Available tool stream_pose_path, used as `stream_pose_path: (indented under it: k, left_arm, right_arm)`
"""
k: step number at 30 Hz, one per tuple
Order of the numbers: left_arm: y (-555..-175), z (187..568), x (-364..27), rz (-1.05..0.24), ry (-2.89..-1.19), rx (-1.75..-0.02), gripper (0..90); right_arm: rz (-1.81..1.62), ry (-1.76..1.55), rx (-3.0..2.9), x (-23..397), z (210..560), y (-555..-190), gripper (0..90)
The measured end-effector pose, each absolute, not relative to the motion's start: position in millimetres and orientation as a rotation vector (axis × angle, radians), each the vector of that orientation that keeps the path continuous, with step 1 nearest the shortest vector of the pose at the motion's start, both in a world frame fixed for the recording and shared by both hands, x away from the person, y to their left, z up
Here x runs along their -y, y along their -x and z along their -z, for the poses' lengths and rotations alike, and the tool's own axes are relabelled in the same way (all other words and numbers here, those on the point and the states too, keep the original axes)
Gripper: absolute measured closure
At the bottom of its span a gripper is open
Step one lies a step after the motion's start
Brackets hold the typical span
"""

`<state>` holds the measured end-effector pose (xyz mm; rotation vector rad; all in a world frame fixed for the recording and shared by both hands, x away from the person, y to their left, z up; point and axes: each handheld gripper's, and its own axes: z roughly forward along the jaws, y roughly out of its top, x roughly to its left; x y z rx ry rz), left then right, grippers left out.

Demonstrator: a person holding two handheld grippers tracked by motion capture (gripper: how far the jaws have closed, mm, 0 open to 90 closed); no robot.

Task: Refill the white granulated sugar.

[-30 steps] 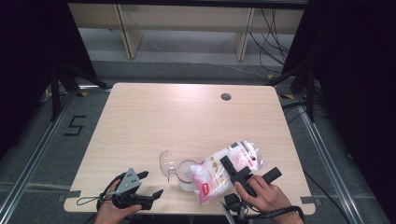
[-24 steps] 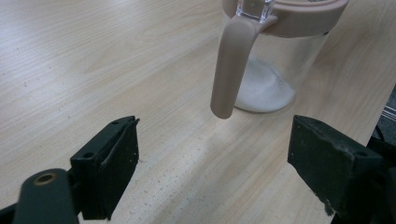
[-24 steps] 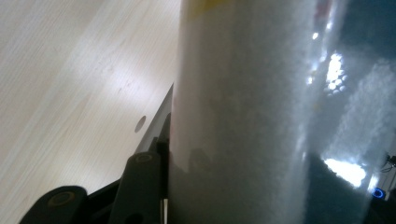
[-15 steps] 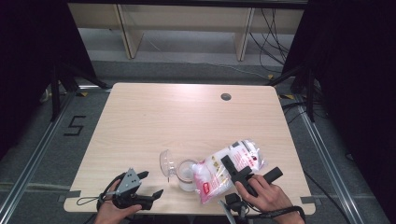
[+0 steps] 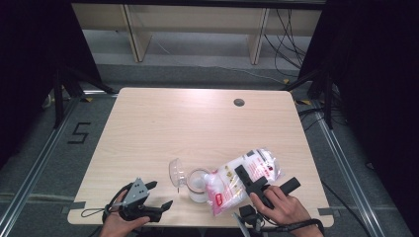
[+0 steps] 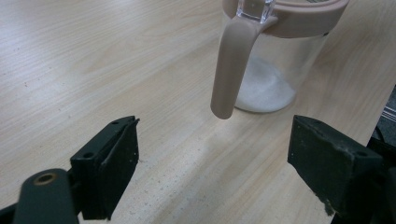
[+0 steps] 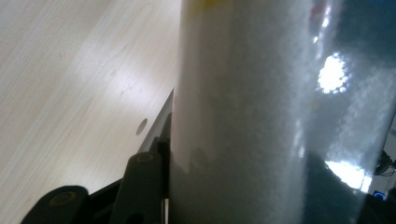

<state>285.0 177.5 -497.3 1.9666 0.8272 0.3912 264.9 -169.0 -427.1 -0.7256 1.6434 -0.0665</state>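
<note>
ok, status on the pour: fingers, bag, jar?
Right gripper shut on sugar bag, bag tilted over jar. Left gripper open, beside jar. Lid flipped up, nothing blocking.

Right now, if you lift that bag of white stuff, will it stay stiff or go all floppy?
Probably floppy: the bag is thin clear plastic that already bulges and sags around the right gripper. The white grains inside would likely shift and slump to the low end. It looks well filled, so probably rather heavy for its size, and its glossy skin might slip.
</note>
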Motion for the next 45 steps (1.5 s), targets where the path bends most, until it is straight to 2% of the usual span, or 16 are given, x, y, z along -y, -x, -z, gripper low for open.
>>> stream_pose_path:
  k: [45]
  left_arm:
    - [-284.9,496.9,-177.9,-0.393,-1.969,-0.825,16.2]
  right_arm:
    - [0.075,0.723,-1.653,170.9,426.1,-266.5,63.0]
